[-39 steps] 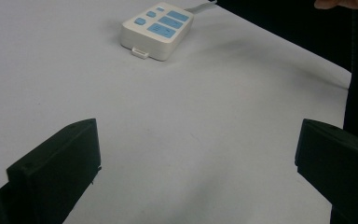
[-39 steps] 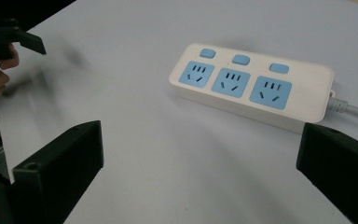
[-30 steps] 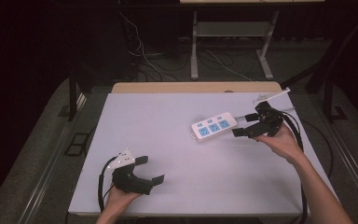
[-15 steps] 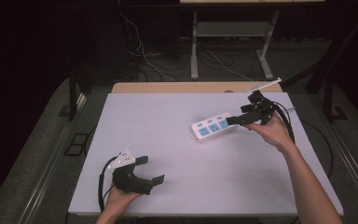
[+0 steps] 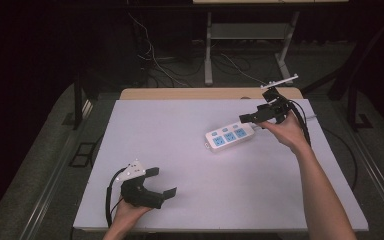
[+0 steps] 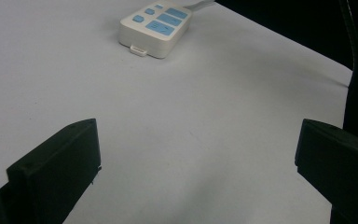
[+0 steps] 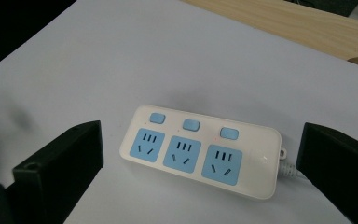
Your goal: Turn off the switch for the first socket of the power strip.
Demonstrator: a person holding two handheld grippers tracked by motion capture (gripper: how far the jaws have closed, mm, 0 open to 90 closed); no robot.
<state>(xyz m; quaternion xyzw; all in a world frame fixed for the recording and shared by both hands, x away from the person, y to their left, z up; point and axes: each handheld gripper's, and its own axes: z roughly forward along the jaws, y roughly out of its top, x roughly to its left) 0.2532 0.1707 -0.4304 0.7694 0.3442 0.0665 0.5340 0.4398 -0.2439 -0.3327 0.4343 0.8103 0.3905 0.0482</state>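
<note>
I held the right gripper (image 5: pixel 251 118) spread wide above the power strip (image 5: pixel 229 136); rigid, light, smooth plastic, best pinched across its narrow sides. The left gripper (image 5: pixel 161 181) rested open.

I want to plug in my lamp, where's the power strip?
In the high view the power strip lies on the white table, right of centre, just below the right gripper.

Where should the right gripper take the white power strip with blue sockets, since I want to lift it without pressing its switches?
Grip the white power strip with blue sockets across its two long side edges, near the middle, coming straight down from above. It lies flat on the white table, so only those low side walls are free. The right gripper hovers open by its cord end; its wide jaws look ample for the narrow width.
</note>
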